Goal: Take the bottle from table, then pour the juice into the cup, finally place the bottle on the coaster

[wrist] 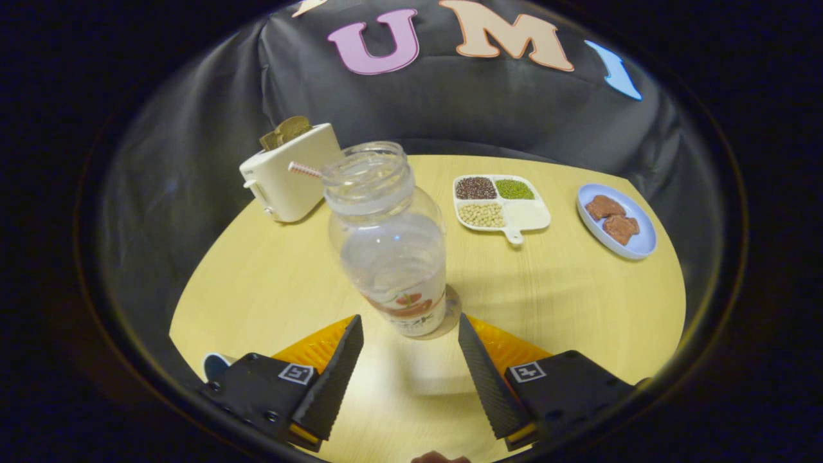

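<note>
At the bottom of the frame the tool (410,328) stands wide, both fingers clear of the bottle (392,244) just ahead of them. The uncapped bottle stands upright at frame centre on a round coaster (452,315) on the bench (270,283). A toaster (289,170) sits upper left; a divided tray (501,202) and plate (617,222) sit upper right. The placing looks done; I'd draw the tool straight back, fingers wide, so neither tip nudges the bottle.
</note>
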A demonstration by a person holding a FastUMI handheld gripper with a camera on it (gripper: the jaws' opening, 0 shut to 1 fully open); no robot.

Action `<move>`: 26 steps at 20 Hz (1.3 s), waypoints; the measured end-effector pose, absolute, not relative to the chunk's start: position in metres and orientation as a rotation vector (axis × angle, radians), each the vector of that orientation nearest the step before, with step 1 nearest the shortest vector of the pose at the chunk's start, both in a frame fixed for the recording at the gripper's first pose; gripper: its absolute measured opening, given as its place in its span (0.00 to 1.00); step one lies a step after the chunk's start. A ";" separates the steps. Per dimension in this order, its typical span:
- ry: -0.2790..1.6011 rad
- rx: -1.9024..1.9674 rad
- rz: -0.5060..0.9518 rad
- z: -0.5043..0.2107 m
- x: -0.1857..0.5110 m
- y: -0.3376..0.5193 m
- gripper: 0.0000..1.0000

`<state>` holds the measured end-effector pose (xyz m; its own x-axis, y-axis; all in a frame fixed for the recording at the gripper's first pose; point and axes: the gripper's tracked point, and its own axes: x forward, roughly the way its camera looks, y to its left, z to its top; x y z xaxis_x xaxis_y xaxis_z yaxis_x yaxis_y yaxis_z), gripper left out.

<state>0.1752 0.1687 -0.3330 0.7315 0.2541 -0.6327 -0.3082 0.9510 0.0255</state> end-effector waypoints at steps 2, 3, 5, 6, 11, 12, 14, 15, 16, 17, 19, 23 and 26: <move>0.657 -0.048 0.320 -0.316 0.158 0.166 0.94; 0.647 -0.028 0.326 -0.307 0.149 0.165 0.94; 0.609 -0.011 0.335 -0.285 0.131 0.160 0.94; 0.589 -0.004 0.335 -0.274 0.122 0.155 0.93; 0.521 0.040 0.335 -0.219 0.080 0.134 0.93; 0.500 0.045 0.327 -0.206 0.075 0.128 0.93; 0.456 0.058 0.312 -0.179 0.068 0.114 0.93; 0.426 0.065 0.304 -0.163 0.066 0.107 0.93; 0.393 0.068 0.292 -0.149 0.068 0.094 0.93; 0.360 0.066 0.275 -0.133 0.066 0.083 0.93; 0.307 0.056 0.233 -0.104 0.056 0.069 0.93; 0.226 0.041 0.167 -0.060 0.043 0.039 0.93; 0.196 0.013 0.140 -0.046 0.032 0.024 0.93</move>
